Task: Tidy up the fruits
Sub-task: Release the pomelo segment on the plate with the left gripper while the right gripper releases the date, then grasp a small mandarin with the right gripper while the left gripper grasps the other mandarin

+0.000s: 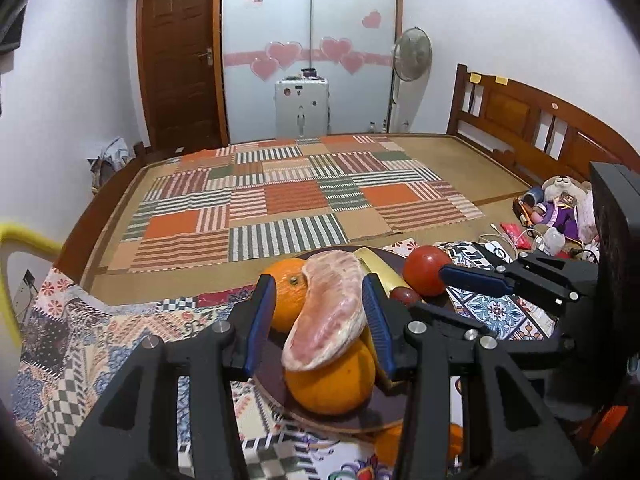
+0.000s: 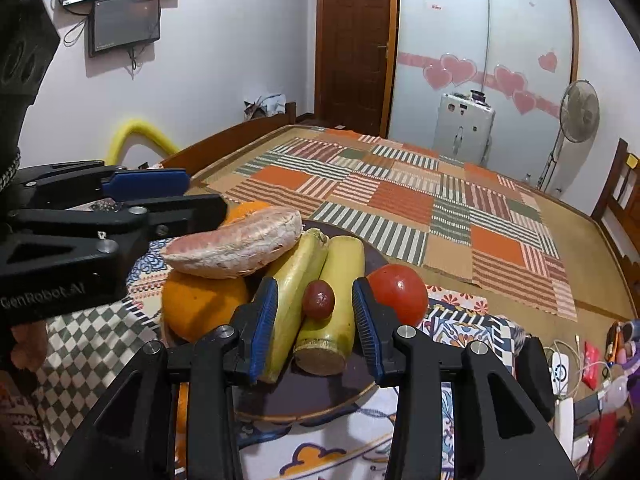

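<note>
A dark round plate (image 2: 352,384) sits on a patterned cloth (image 1: 100,344) at the near edge of a bed, and all the fruit is gathered on it or beside it. On the plate's left side lie two oranges (image 1: 332,384), one nearer and one farther. A pink peeled pomelo wedge (image 1: 328,316) rests across their tops. The left gripper (image 1: 318,320) hangs over this part of the plate with its blue pads (image 1: 260,320) spread apart on either side of the wedge; whether either pad touches it cannot be told, and the gripper looks released rather than clamped.

In the middle of the plate lie two yellow banana pieces (image 2: 332,300) side by side, their cut ends toward the near rim. A small dark red fruit (image 2: 318,298) sits in the groove between them. The right gripper (image 2: 316,320) is above the plate's near side, its fingers open and holding nothing, with the banana pieces and the small fruit framed between its pads (image 2: 264,324).

A red tomato (image 2: 400,294) rests at the plate's right rim, just outside the right gripper's right finger. Another orange (image 1: 390,442) shows partly below the plate's near edge, on the cloth.

Beyond the plate stretches a striped patchwork mat (image 1: 280,208) on the bed.
</note>
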The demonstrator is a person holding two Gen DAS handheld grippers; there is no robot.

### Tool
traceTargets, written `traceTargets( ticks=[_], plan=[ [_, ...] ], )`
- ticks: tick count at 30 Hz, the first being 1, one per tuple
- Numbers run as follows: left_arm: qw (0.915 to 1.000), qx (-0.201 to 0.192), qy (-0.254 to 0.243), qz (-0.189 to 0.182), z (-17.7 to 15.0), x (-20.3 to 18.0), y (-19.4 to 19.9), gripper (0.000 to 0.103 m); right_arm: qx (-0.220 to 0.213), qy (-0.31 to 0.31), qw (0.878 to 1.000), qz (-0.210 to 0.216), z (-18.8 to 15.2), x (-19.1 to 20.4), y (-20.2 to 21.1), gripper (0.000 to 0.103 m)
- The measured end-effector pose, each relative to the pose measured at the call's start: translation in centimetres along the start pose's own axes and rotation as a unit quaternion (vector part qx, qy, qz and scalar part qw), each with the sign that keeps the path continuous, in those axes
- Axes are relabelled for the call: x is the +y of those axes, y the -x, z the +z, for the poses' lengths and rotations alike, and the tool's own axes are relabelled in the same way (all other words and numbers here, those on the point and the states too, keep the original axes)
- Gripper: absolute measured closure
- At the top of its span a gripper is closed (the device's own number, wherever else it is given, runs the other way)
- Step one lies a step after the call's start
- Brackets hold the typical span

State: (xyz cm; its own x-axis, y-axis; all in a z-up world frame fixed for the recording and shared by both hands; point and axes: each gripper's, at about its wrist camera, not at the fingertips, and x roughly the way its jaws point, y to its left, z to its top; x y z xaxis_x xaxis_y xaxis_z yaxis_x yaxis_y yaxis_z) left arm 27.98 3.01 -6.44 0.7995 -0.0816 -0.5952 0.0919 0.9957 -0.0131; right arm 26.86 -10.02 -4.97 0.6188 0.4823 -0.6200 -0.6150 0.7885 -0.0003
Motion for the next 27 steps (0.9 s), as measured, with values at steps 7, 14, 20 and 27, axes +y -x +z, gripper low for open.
traceTargets(
  ticks=[7, 14, 20, 27],
  plan=[
    [0.9999, -0.014, 0.002, 0.005, -1.2, 0.1, 3.7, 0.058, -0.020, -0.005, 1.000, -0.005, -0.3, 0.5, 3.1, 0.067],
    [0.9998, -0.012, 0.013, 0.003, -2.9, 0.0, 6.7, 0.058, -0.031, -0.019, 0.999, -0.002, -1.4, 1.1, 5.9, 0.063],
    [0.9999, -0.006, 0.011, 0.006, -5.0, -0.4, 8.4, 0.050, -0.023, -0.019, 1.000, -0.005, -3.2, 2.1, 6.8, 0.062],
    [0.9997, 0.019, 0.018, 0.001, -7.3, -0.2, 8.7, 0.043, 0.013, -0.028, 0.999, 0.012, -5.5, 2.9, 5.6, 0.061]
  ],
)
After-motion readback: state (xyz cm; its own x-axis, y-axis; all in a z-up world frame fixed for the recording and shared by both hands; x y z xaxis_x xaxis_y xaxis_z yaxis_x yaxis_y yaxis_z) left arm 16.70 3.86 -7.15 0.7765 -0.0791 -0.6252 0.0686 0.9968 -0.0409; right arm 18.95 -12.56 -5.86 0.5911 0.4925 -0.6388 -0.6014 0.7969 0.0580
